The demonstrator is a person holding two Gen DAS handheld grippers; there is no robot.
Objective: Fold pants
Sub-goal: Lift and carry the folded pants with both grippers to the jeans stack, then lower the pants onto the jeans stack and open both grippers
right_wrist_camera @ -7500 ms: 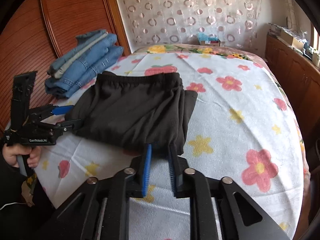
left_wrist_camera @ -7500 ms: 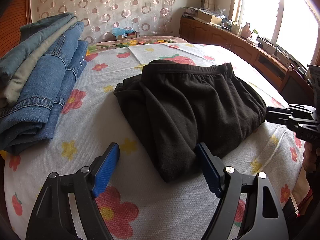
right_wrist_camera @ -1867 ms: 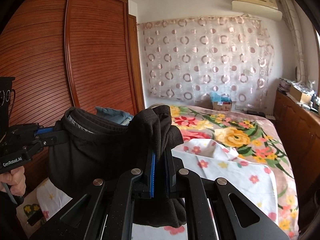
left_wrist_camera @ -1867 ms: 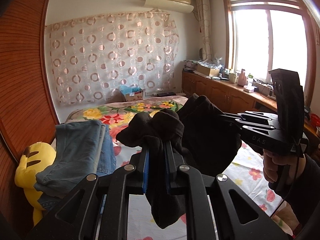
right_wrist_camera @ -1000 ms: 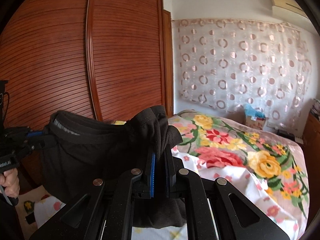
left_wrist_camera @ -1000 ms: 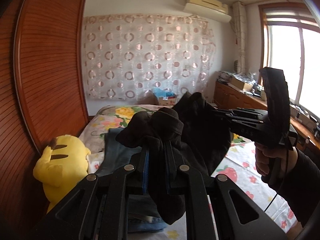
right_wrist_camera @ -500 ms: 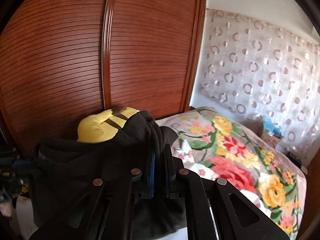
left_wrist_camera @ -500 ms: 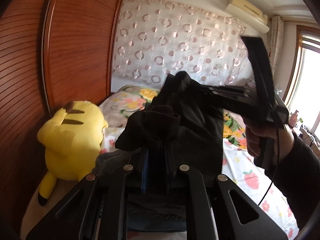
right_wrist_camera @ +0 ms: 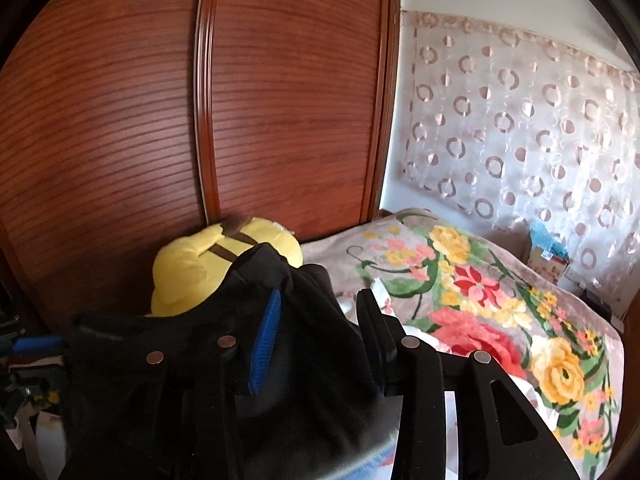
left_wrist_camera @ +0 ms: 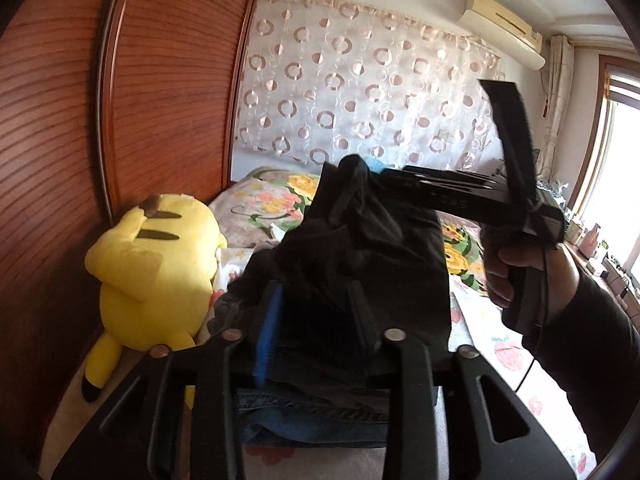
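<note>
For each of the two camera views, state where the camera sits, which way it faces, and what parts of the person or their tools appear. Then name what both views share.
Left wrist: sits on the left gripper, faces the wardrobe corner and curtain; shows the person's right hand holding the right gripper.
Right wrist: sits on the right gripper, faces the wardrobe; no hand clearly visible.
Shared: black pants between just-opened jaws, yellow plush toy, flowered blanket.

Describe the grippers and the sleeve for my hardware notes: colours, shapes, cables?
Both grippers are black with cut-out frames and silver screws. The left gripper and right gripper have ribbed blue pads. A thin black cable hangs by the hand, which wears a dark sleeve.
</note>
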